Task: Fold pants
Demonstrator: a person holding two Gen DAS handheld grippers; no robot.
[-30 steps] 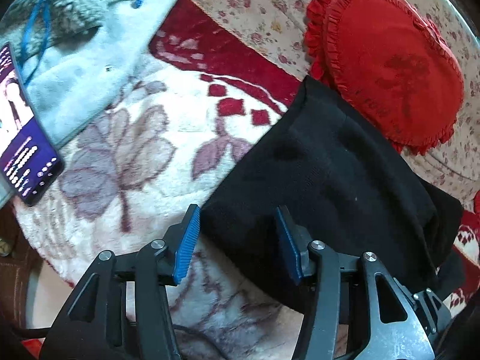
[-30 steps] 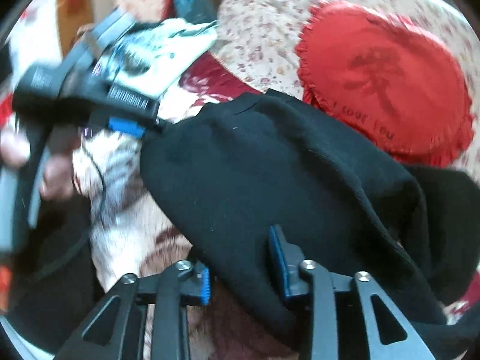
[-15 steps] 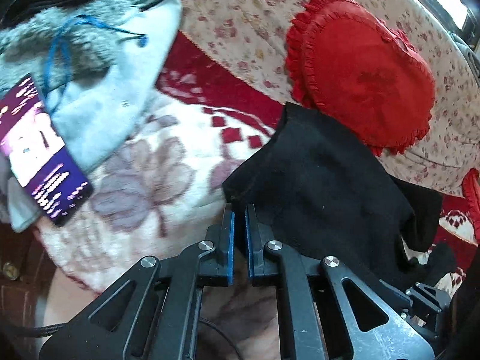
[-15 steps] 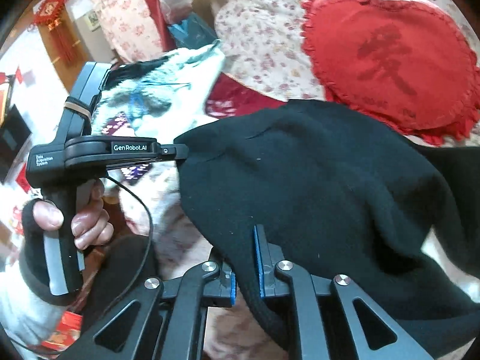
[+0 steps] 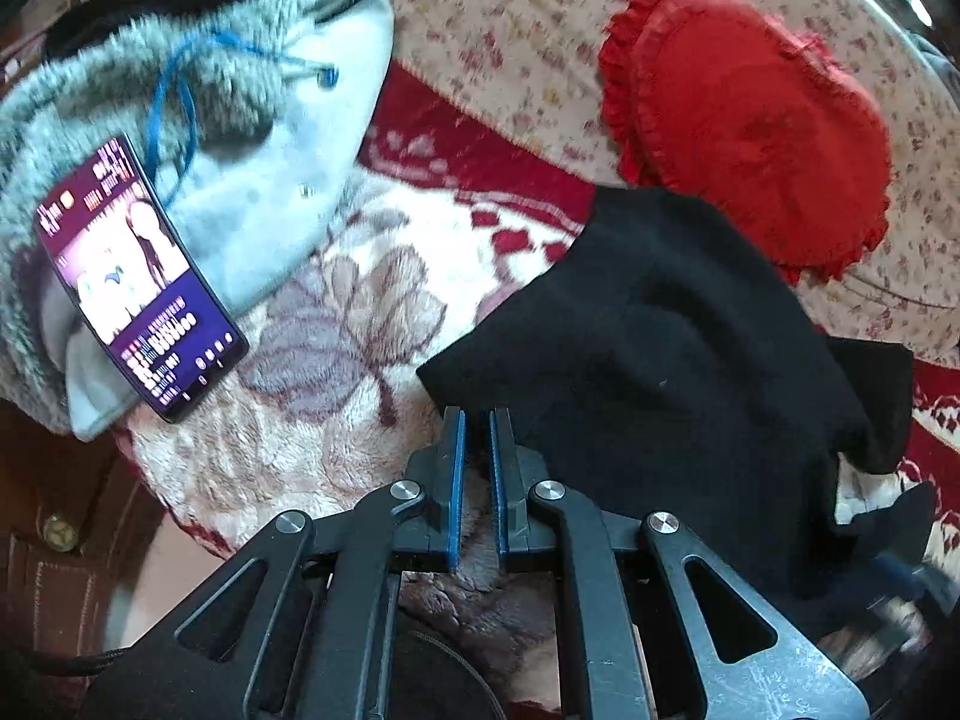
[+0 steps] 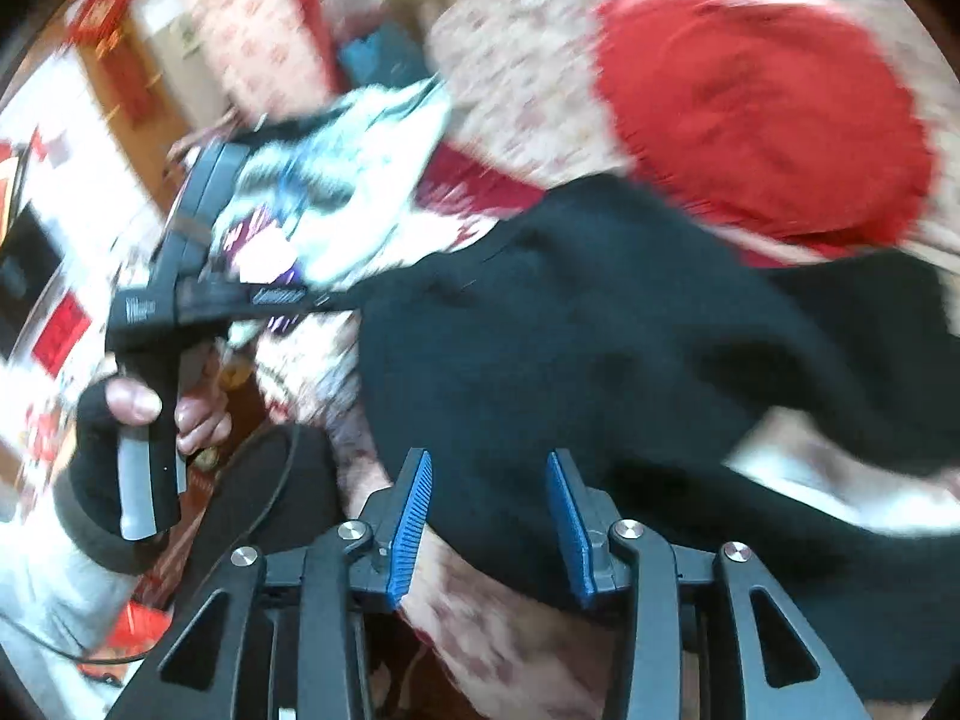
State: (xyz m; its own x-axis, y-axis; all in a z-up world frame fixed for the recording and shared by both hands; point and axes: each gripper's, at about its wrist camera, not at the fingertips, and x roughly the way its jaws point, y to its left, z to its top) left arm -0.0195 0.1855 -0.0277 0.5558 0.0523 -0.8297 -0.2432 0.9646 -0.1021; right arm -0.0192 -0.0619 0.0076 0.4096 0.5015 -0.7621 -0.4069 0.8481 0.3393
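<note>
The right gripper (image 6: 489, 513) has just sprung apart, dropping the black pants (image 5: 660, 330) onto the blanket's (image 5: 336, 312) edge, while the left gripper (image 5: 477, 468) stays nearly together, apparently empty.

In the left wrist view, pants (image 5: 672, 354) are lying on a blanket (image 5: 336, 324) at centre; a cushion (image 5: 750, 114) is sitting behind them at one o'clock; a phone (image 5: 135, 276) is resting on a jacket (image 5: 240, 120) at ten o'clock.

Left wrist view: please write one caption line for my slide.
Left tool, nearly closed, at the edge of black pants on a floral blanket, near a lit phone and a red cushion.
</note>
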